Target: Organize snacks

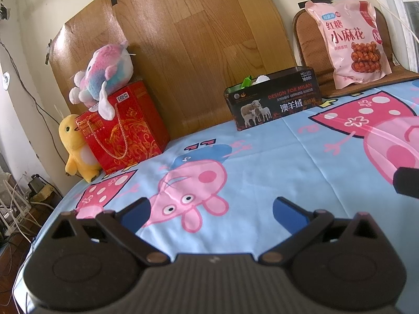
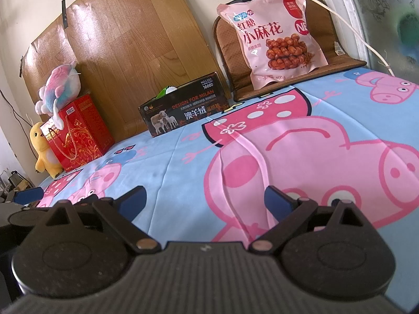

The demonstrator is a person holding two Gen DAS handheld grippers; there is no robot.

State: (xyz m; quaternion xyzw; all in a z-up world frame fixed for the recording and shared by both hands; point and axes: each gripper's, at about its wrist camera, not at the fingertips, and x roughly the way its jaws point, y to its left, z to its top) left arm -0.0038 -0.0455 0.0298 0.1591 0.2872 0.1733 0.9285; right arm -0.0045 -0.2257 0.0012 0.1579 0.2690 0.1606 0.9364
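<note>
A cartoon-pig tablecloth (image 2: 183, 151) covers the whole table, with a wood-grain board (image 1: 188, 34) propped against the wall behind it. At the far right a pink snack bag (image 2: 272, 41) leans upright against a brown cushion (image 2: 230, 52), its long axis running bottom to top. Left of it stands a black box (image 2: 183, 110), already holding some wrappers, and further left a red gift bag (image 1: 123, 128) with a plush toy (image 1: 104, 76) on top. Both the left gripper (image 1: 210, 209) and the right gripper (image 2: 204, 198) hover spread wide and empty above the cloth. The snack bag lies ahead and rightward, so the right gripper looks nearer to it.
</note>
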